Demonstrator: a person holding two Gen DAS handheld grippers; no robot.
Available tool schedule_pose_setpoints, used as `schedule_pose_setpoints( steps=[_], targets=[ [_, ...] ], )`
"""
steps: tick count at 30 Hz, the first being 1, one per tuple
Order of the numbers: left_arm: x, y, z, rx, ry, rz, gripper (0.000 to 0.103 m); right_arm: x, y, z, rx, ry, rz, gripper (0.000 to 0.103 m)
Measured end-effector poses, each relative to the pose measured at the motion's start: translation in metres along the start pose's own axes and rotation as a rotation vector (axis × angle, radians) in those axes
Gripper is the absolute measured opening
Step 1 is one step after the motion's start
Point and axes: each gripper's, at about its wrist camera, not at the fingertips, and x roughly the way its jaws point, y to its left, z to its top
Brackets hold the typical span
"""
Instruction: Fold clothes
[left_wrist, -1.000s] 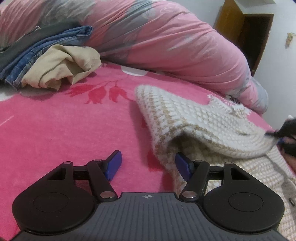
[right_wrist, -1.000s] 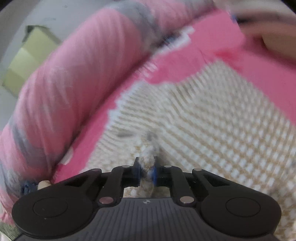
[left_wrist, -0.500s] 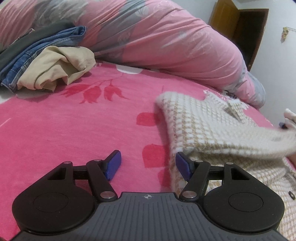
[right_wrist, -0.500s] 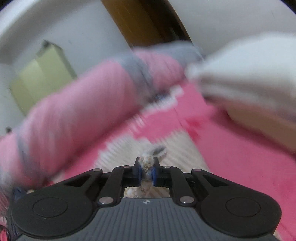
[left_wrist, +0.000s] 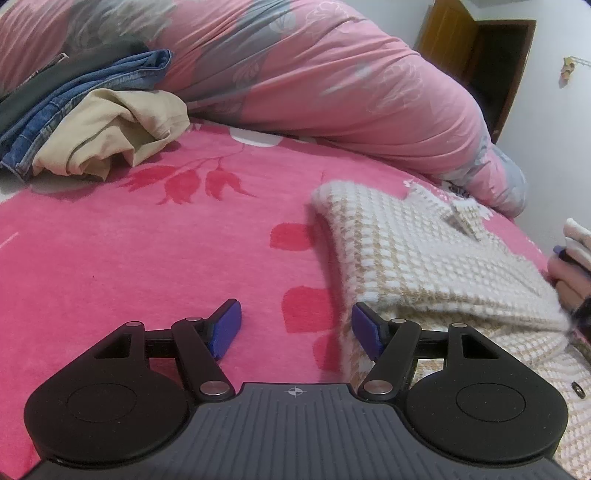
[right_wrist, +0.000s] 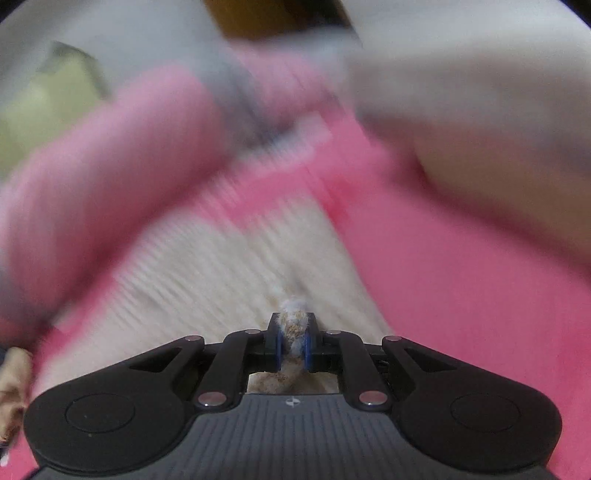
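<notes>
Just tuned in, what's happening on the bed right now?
A person is folding a cream and tan knit sweater on the pink bedspread. The right gripper is shut on a bunched bit of the knit and the view is motion-blurred. The left gripper is open at the sweater's edge, holding nothing. Jeans and a beige garment sit piled beyond.

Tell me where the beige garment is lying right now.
In the left wrist view the crumpled beige garment lies at the upper left on the pink floral bedspread, against the folded blue jeans and in front of the rolled pink quilt.
</notes>
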Motion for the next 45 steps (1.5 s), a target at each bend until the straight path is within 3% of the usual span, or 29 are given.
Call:
schedule_pose_setpoints(
  steps=[7, 9, 17, 21, 25, 29, 33, 37, 39, 40, 41, 43, 45],
  targets=[
    [0.000, -0.001, 0.000, 0.011, 0.002, -0.005, 0.067, -0.011, -0.001, 0.007, -0.057, -0.064, -0.057, 0.012],
    [0.000, -0.001, 0.000, 0.013, 0.002, -0.007, 0.067, -0.014, -0.001, 0.009, -0.073, -0.083, -0.074, 0.016],
    [-0.006, 0.006, 0.008, -0.048, -0.033, -0.025, 0.067, -0.038, 0.008, 0.019, -0.171, -0.185, -0.145, 0.022],
    [-0.011, 0.004, 0.022, -0.103, -0.079, -0.045, 0.067, -0.043, 0.066, 0.016, -0.363, -0.204, 0.013, 0.022],
    [0.008, -0.012, 0.039, -0.082, -0.030, -0.023, 0.067, -0.019, 0.122, -0.006, -0.583, -0.152, 0.185, 0.021],
    [0.039, -0.022, 0.022, 0.005, 0.049, 0.027, 0.069, 0.048, 0.117, -0.029, -0.682, 0.010, 0.104, 0.019],
    [0.039, -0.015, 0.017, -0.006, 0.047, 0.007, 0.070, 0.040, 0.140, -0.017, -0.736, 0.037, 0.025, 0.021],
    [0.036, -0.014, 0.014, -0.017, 0.037, 0.000, 0.070, 0.017, 0.195, -0.022, -0.810, -0.001, 0.241, 0.021],
    [0.036, -0.014, 0.014, -0.019, 0.036, -0.002, 0.070, 0.022, 0.224, -0.035, -0.871, 0.006, 0.395, 0.020],
    [0.036, -0.013, 0.014, -0.020, 0.036, -0.003, 0.070, 0.034, 0.235, -0.046, -0.901, 0.029, 0.425, 0.020],
    [0.036, -0.013, 0.014, -0.021, 0.036, -0.004, 0.070, 0.053, 0.244, -0.059, -0.936, 0.063, 0.402, 0.020],
    [0.037, -0.013, 0.014, -0.023, 0.036, -0.006, 0.070, 0.102, 0.248, -0.082, -1.003, 0.125, 0.271, 0.019],
    [0.035, -0.013, 0.013, -0.023, 0.032, -0.006, 0.070, 0.102, 0.252, -0.077, -0.999, 0.109, 0.249, 0.019]
  ],
)
